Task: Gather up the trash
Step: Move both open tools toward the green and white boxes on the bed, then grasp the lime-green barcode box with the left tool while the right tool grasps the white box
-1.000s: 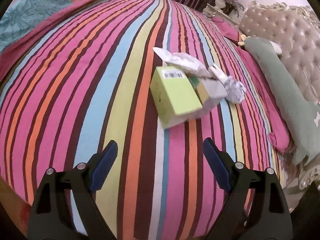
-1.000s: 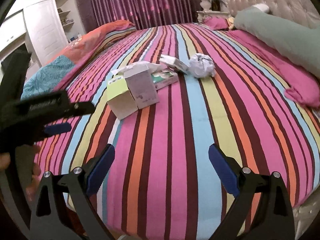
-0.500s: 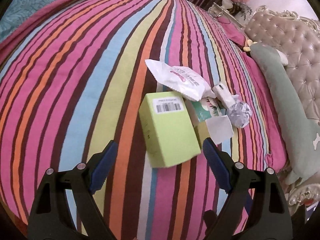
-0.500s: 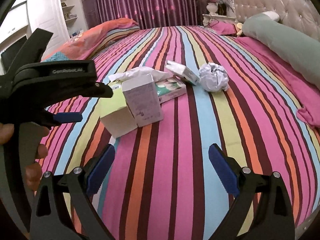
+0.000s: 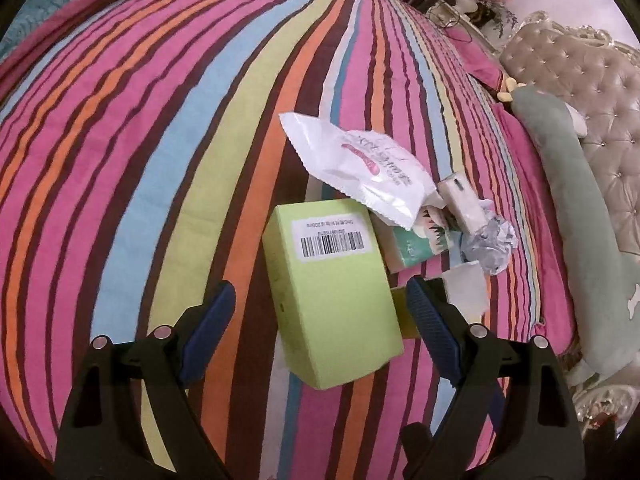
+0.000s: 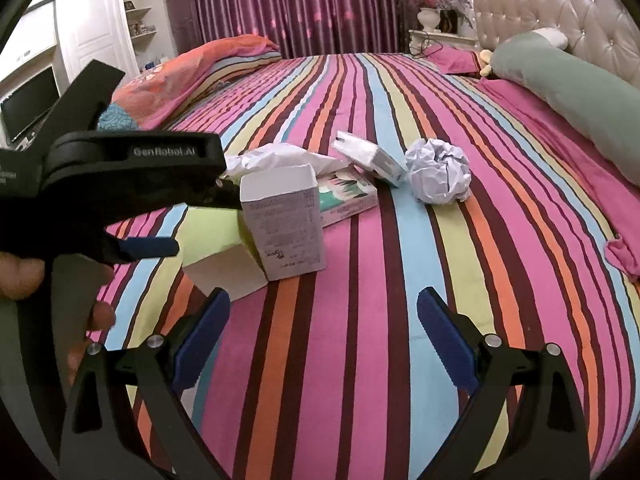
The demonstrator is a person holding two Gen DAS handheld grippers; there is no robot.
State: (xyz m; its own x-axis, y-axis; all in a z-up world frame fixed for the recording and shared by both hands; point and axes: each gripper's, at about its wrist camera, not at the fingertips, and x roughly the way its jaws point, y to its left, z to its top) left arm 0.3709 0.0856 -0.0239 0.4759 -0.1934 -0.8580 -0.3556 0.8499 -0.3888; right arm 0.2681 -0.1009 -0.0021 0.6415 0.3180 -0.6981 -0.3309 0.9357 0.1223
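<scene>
Because the green box looks like empty cardboard, light and stiff but crushable, it is best taken across its long flat sides. It lies on the bed, between the wide-open, empty left claw; the bag is at 1 o'clock.

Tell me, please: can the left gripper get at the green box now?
Probably yes. The left gripper is open, its fingers either side of the green box, and nothing lies between them.

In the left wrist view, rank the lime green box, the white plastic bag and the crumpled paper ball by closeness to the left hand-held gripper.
1. Lime green box, between the open fingers of the left hand-held gripper.
2. White plastic bag, just beyond the box.
3. Crumpled paper ball, off to the right; close to the bag's rank.
</scene>
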